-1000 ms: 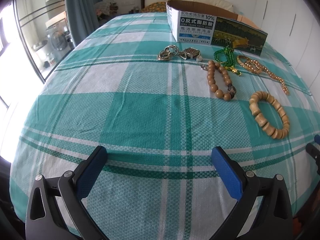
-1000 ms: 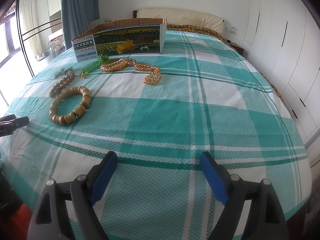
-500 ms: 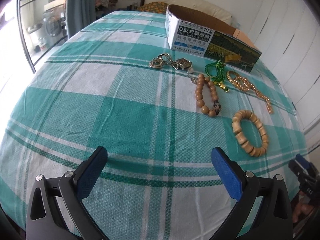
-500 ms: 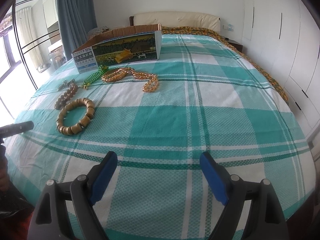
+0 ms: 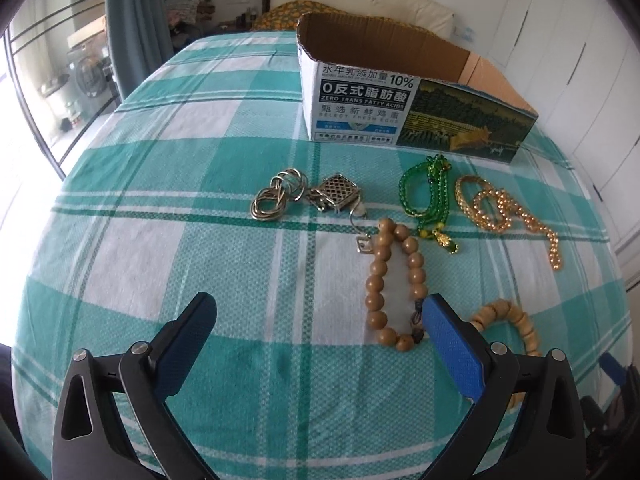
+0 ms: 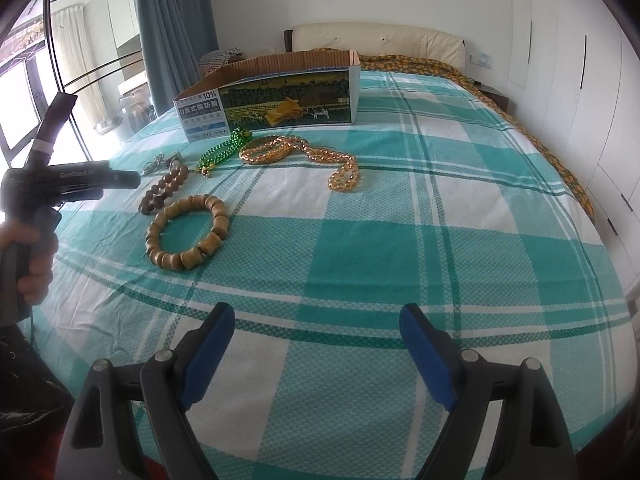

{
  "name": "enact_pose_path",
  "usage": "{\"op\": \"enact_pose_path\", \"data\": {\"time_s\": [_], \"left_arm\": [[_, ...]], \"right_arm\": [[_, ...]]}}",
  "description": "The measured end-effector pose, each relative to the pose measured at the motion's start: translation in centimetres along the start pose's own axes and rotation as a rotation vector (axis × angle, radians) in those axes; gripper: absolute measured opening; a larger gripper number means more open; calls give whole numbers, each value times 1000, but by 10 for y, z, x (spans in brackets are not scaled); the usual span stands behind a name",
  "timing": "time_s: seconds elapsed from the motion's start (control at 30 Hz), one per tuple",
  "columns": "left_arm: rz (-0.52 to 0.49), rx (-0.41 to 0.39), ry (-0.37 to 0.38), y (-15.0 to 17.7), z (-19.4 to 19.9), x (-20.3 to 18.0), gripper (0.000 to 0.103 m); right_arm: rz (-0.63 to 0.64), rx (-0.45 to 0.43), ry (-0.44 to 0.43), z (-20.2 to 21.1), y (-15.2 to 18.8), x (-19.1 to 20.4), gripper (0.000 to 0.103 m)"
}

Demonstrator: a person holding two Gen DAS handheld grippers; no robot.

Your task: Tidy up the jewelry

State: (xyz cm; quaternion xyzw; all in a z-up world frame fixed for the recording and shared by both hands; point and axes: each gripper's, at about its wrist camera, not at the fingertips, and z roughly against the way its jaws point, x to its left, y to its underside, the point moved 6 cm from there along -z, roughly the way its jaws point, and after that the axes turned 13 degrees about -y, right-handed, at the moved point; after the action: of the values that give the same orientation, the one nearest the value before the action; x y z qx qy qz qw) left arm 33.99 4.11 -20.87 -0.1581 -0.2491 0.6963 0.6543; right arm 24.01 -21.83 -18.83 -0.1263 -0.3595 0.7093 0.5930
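Jewelry lies on the bed in front of an open cardboard box [image 5: 416,92]: silver rings [image 5: 278,196], a metal pendant [image 5: 338,196], a green bead necklace [image 5: 430,200], a golden bead necklace [image 5: 500,208], a round-bead wooden bracelet [image 5: 394,284] and a chunky wooden bracelet [image 5: 516,324]. My left gripper [image 5: 316,320] is open and empty, its right finger beside the round-bead bracelet. My right gripper [image 6: 316,332] is open and empty, well short of the chunky bracelet [image 6: 188,232], golden necklace [image 6: 304,156] and box [image 6: 276,100].
The bed has a teal and white plaid sheet [image 6: 400,220]. The left gripper's handle and the hand holding it [image 6: 36,208] show at the left of the right wrist view. White wardrobes [image 6: 580,60] stand right, a window and curtain [image 6: 172,32] left.
My left gripper has moved forward and lower toward the jewelry; the round-bead bracelet now lies beside its right finger. My right gripper has shifted a little; the left handle now shows closer in its view.
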Motion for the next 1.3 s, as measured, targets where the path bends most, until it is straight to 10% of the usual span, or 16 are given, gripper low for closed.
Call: {"op": "enact_pose_path", "data": {"time_s": [0.9, 1.17, 1.3], "left_arm": [[-3, 39, -181, 7, -29, 43, 102], [-153, -168, 87, 13, 32, -9, 101], [-327, -195, 105, 19, 32, -52, 75]], "right_arm": [[-3, 10, -23, -4, 2, 2, 86], [3, 23, -40, -12, 4, 12, 86], [10, 21, -41, -11, 5, 14, 86]]}}
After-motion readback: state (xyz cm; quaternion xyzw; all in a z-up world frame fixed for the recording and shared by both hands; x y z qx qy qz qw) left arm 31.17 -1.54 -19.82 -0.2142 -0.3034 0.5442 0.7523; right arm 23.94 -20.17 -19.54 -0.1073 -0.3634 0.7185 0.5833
